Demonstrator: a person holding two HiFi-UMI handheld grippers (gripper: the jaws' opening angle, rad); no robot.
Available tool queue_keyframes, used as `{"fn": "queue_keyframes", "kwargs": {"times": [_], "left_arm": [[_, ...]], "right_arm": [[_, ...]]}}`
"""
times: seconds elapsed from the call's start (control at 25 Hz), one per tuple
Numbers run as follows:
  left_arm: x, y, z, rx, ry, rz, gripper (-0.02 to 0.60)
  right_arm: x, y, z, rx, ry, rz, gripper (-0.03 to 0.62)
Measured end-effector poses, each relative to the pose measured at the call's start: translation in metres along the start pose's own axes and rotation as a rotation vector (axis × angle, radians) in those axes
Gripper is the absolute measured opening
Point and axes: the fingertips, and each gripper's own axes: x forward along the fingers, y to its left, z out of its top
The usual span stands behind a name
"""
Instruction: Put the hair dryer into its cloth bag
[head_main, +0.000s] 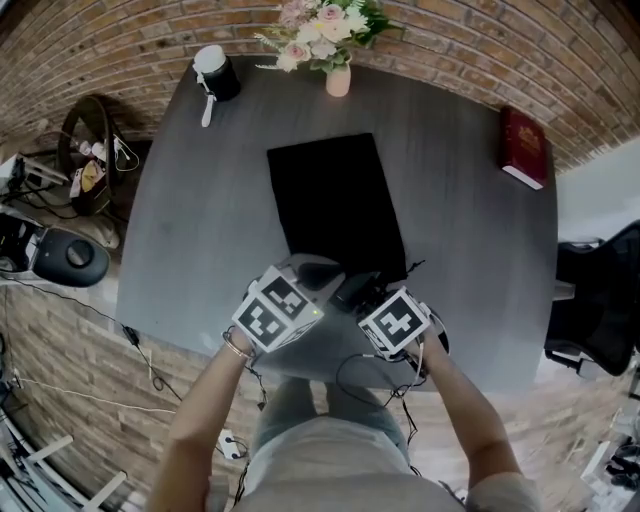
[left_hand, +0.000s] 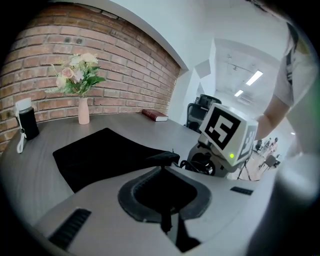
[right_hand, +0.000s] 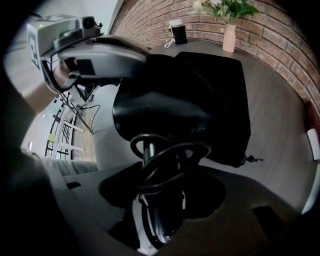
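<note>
Progress on the task looks partial: the dryer is held at the bag's mouth, but the bag still lies mostly flat, so most of the loading appears left to do.

Largest is the dark grey counter (head_main: 200, 200), smooth and matte with rounded corners, set against a red brick wall. In its middle lies the flat black cloth bag (head_main: 335, 200), a soft rectangle of dull fabric with its mouth at the near edge. That edge is lifted into a small fold. A thin drawstring with a knotted tip (right_hand: 250, 160) trails from one near corner.

The black hair dryer (right_hand: 160, 112) comes next, a rounded, slightly glossy plastic body. It sits at the near edge of the counter, its head pressed up to the bag's mouth. Black on black hides whether the head is already inside. Its black rubbery cord (right_hand: 167, 160) is wound in loose loops around the handle.

The right tool (right_hand: 160, 195), pale grey plastic with a marker cube, points steeply down. Its jaws stand partly apart and clamp the dryer's handle among the cord loops. The left tool (left_hand: 161, 169), of the same build, has its jaws pressed together on the raised fold of the bag's edge, holding the mouth up.

Well apart, a dark red hardback book (head_main: 524, 147) lies near the far right corner. A small pink ceramic vase (head_main: 338, 78) of pale flowers stands at the back edge.

My judgement is that the dryer still has to slide fully in, cord included.
</note>
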Motion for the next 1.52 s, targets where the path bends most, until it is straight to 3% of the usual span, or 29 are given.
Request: {"fn": "queue_keyframes", "kwargs": {"times": [0.4, 0.84, 1.16, 1.52], "left_arm": [[-0.002, -0.002, 0.009, 0.006, -0.021, 0.005, 0.015], [-0.007, -0.005, 0.023, 0.02, -0.072, 0.002, 0.015], [-0.009, -0.008, 0.023, 0.01, -0.07, -0.015, 0.015], [-0.004, -0.007, 0.009, -0.02, -0.045, -0.017, 0.015]], "right_arm": [[0.0, -0.009, 0.023, 0.151, -0.074, -0.006, 0.244], [-0.009, -0.027, 0.062, 0.314, -0.254, -0.064, 0.247], [-0.014, -0.04, 0.086, 0.387, -0.376, -0.075, 0.25], [-0.009, -0.05, 0.093, 0.423, -0.397, -0.075, 0.255]]}}
